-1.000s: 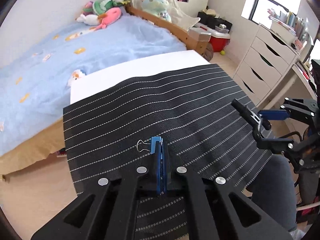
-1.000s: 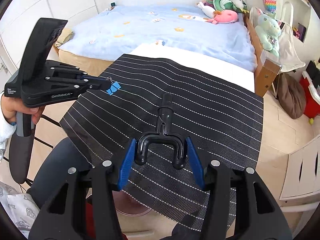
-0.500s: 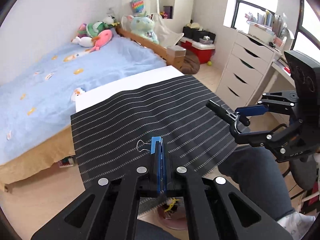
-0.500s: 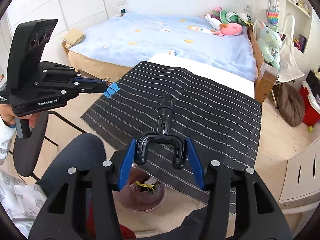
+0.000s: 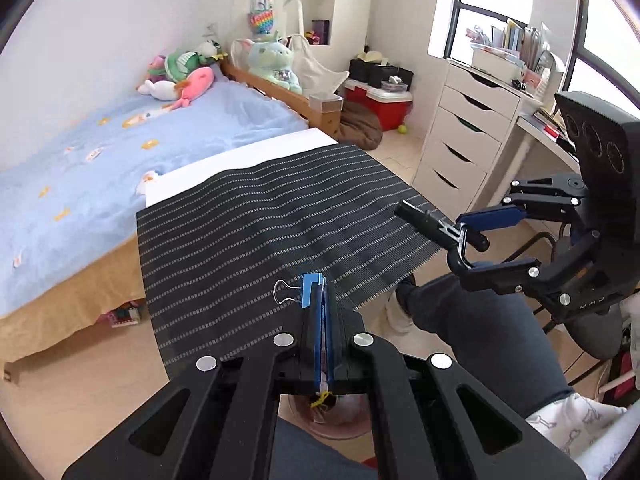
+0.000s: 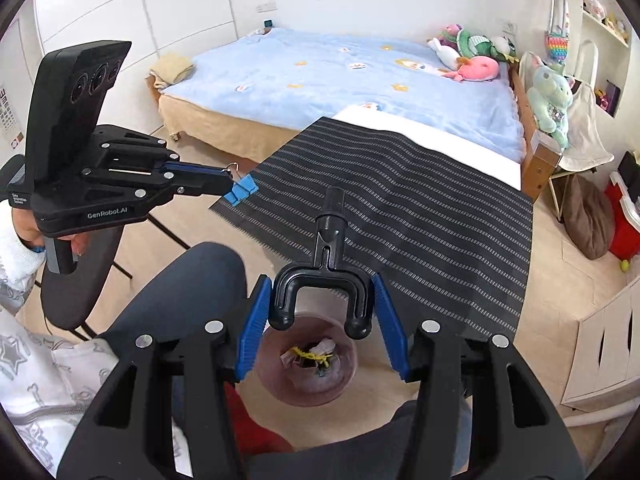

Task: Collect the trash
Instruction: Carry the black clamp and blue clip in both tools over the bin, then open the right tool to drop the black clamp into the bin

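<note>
In the left wrist view my left gripper [image 5: 316,286] is shut on a small blue binder clip [image 5: 309,290], whose wire loop sticks out to the left. The right wrist view shows that gripper [image 6: 230,186] and the clip [image 6: 242,191] at the left, in the air. My right gripper [image 6: 320,322] is shut on a black forked plastic part [image 6: 326,268], pads on its two prongs, stem pointing away. The part [image 5: 424,216] also shows at the right of the left wrist view. A brownish-pink bin [image 6: 272,384] with scraps and yellow string stands on the floor just below.
A table with a black striped mat [image 6: 420,208] lies ahead, its near edge above the bin. A bed with a blue cover [image 6: 340,80] is beyond. White drawers [image 5: 464,144] stand at the right. The person's dark-trousered leg [image 5: 480,328] and a chair [image 6: 76,292] flank the bin.
Both grippers have drawn back from over the mat and risen a little, each keeping its object. The mat's near edge and the bin on the floor have come into view.
</note>
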The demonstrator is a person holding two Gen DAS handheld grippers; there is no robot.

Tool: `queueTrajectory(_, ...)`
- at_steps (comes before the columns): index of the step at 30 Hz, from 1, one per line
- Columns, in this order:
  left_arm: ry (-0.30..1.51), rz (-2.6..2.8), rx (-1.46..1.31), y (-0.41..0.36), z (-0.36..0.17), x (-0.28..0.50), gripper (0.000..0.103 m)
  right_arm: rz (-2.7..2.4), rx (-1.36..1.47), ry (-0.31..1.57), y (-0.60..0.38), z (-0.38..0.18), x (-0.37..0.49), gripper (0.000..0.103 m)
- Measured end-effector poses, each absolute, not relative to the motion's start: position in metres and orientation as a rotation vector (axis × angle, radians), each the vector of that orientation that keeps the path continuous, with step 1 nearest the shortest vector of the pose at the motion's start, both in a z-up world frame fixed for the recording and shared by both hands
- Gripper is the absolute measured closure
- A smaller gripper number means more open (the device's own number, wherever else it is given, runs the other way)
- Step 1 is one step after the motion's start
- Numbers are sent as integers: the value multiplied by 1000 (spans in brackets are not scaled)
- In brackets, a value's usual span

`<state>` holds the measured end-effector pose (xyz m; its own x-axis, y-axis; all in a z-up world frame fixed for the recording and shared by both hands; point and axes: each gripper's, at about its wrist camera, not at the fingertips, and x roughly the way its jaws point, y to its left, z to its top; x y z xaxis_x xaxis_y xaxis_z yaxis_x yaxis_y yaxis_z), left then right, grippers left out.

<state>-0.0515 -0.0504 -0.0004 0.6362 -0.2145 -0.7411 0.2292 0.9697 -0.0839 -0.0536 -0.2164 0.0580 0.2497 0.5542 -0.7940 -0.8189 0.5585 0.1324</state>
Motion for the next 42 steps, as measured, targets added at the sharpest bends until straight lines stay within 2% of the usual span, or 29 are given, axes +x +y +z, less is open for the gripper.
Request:
queueTrajectory(13,845,-246,-12,-45,-2,-77,102,1014,-325,981,-207,37,-80,51)
queueTrajectory(17,843,-246,-14,-45,-2,-77,102,990,-319,968,-206,37,-77,26)
queueTrajectory(23,848,-255,-12,-46,-4,-77,102,962,-273,976,-212,36,-71,9)
queueTrajectory(26,851,-265,-11,-47,-4,-77,102,944,-244,979,-217,37,-68,6)
queueTrajectory(42,866,-340,6,-67,-6,-78,102,834,-214,988,-232,44,-61,4)
